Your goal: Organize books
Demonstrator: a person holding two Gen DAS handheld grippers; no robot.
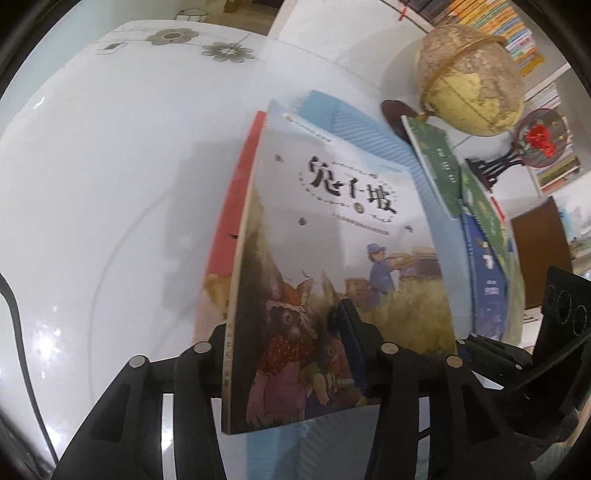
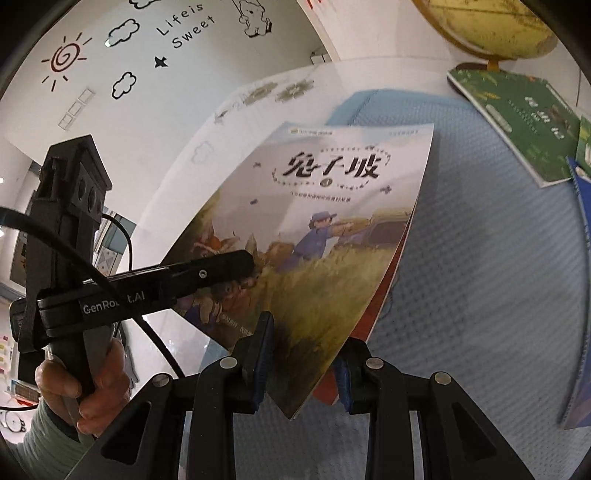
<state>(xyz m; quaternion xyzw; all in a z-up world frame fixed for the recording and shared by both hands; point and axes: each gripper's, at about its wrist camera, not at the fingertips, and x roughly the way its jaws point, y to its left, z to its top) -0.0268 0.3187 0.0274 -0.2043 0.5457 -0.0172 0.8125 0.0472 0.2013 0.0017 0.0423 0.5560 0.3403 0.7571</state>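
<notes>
Books, two thin ones, rabbit-illustrated paperback [image 2: 317, 236] atop red-covered paperback [image 2: 384, 295]: we're pinching both in right gripper [image 2: 303, 369], left gripper [image 1: 291, 332] slackening, steadying them over blue mat [image 2: 480, 258].

We read "Life is Sweet" in black handwritten letters on the white wall [image 2: 188, 26], among drawn clouds and a sun; "GenRobot.AI" in pale print runs along the side of the left gripper [image 2: 236, 264]; the picture book [image 2: 332, 221] bears a large black Chinese title, "兔子坡", on its cover; the smaller print on the green book [image 2: 524, 114] is too blurred to read.
</notes>
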